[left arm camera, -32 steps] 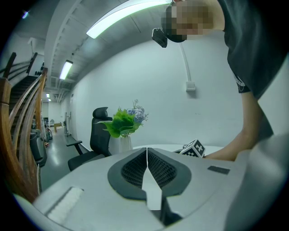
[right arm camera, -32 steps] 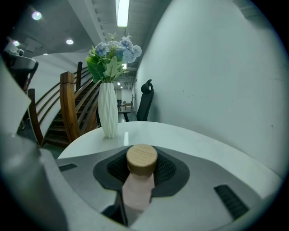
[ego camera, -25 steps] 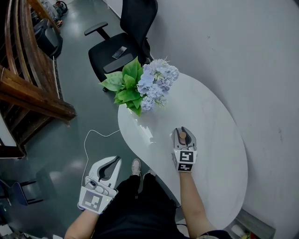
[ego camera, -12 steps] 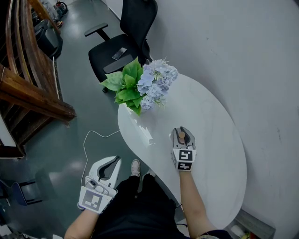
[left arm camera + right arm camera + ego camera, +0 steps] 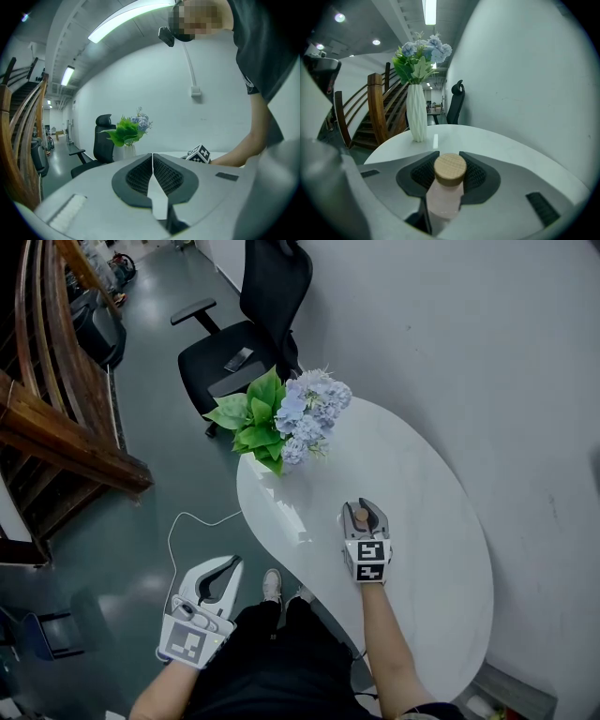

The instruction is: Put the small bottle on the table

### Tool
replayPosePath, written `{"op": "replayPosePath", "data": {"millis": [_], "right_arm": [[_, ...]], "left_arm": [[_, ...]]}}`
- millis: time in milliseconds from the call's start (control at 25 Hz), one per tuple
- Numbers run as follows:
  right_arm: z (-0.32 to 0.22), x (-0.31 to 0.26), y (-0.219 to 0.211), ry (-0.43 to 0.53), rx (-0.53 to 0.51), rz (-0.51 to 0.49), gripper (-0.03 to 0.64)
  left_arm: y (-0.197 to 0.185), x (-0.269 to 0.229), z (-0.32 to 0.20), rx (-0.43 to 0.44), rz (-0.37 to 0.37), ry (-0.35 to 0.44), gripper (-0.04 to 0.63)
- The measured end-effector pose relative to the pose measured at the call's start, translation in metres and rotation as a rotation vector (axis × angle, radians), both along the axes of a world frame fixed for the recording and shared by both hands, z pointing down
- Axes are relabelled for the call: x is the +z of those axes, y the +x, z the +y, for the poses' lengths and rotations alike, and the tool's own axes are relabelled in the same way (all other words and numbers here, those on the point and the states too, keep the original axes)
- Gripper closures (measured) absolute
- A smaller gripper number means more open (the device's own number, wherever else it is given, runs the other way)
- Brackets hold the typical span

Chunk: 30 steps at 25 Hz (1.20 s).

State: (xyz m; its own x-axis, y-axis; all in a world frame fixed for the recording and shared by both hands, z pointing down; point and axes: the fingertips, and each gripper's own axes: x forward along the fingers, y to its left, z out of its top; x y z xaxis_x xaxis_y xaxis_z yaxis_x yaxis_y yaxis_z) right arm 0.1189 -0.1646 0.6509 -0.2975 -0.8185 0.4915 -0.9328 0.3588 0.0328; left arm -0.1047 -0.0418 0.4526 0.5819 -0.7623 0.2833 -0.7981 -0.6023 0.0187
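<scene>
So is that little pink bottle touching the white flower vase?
Apart. The right gripper view shows the small bottle close up, with bare white table between it and the white vase standing farther back.

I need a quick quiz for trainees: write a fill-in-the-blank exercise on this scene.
1. The bottle has a ___ cap.
2. The flowers stand in a ___ vase.
3. The empty, shut claw is the ___ one.
Missing words: wooden; white; left.
</scene>
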Motion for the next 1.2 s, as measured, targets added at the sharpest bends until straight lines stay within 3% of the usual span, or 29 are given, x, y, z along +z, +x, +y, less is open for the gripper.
{"op": "replayPosePath", "data": {"millis": [720, 880, 1200], "right_arm": [[0.014, -0.035, 0.006, 0.046, 0.015, 0.023, 0.486], [0.023, -0.054, 0.021, 0.073, 0.089, 0.0, 0.486], [0.042, -0.092, 0.071, 0.124, 0.258, 0.024, 0.589]], "left_arm": [[0.012, -0.009, -0.006, 0.076, 0.047, 0.047, 0.586], [0.017, -0.009, -0.009, 0.098, 0.072, 0.049, 0.586], [0.022, -0.015, -0.019, 0.135, 0.116, 0.072, 0.586]]}}
